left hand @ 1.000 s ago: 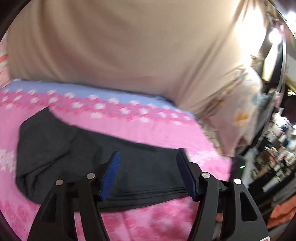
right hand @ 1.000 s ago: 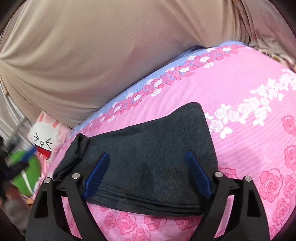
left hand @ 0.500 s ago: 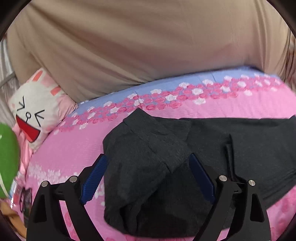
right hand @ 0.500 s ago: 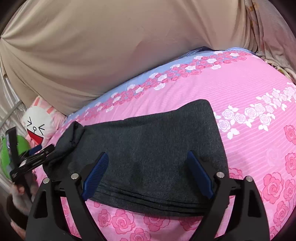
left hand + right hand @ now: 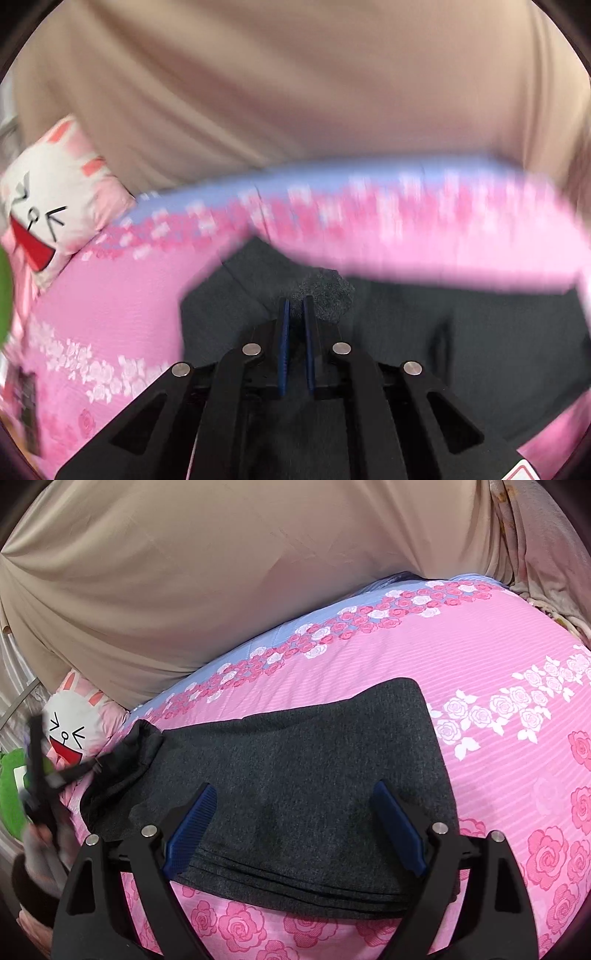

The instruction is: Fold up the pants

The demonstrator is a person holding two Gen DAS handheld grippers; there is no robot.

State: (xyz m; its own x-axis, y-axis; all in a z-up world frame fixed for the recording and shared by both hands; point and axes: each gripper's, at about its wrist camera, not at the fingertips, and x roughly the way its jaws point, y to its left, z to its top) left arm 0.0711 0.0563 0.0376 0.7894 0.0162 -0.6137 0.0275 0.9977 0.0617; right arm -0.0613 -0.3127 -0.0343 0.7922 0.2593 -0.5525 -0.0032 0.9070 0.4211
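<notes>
We see dark grey pants (image 5: 295,786) lying partly folded on a pink rose-print bedsheet (image 5: 498,672). Our left gripper (image 5: 294,306) pinches a bunched fold of them between nearly closed fingers; our right gripper (image 5: 295,805) hovers above them, spread wide, holding nothing.

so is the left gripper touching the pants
Touching. In the left wrist view the left gripper is nearly closed, with a bunch of the dark pants pinched at its tips.

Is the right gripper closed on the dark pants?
No, the right gripper stands wide open, its blue pads apart above the dark pants.
</notes>
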